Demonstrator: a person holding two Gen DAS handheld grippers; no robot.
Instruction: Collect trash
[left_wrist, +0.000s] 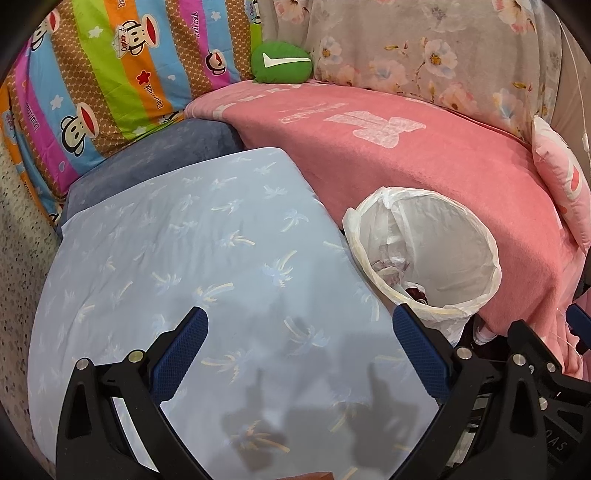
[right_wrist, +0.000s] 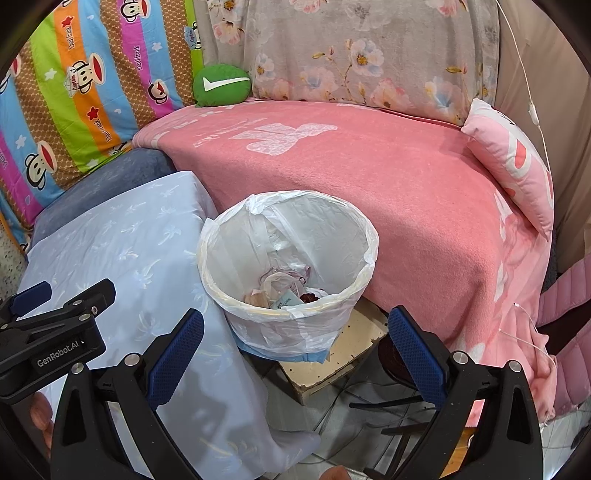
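A round trash bin lined with a white plastic bag stands between a light blue cloth-covered table and a pink-blanketed sofa. Crumpled wrappers and paper trash lie at its bottom. The bin also shows at the right of the left wrist view. My left gripper is open and empty above the blue cloth. My right gripper is open and empty, just in front of and above the bin. The left gripper's body shows at the left of the right wrist view.
A green cushion sits at the sofa's back, a pink pillow at its right. A striped monkey-print cover drapes the left. A cardboard box sits under the bin. Cables lie on the floor.
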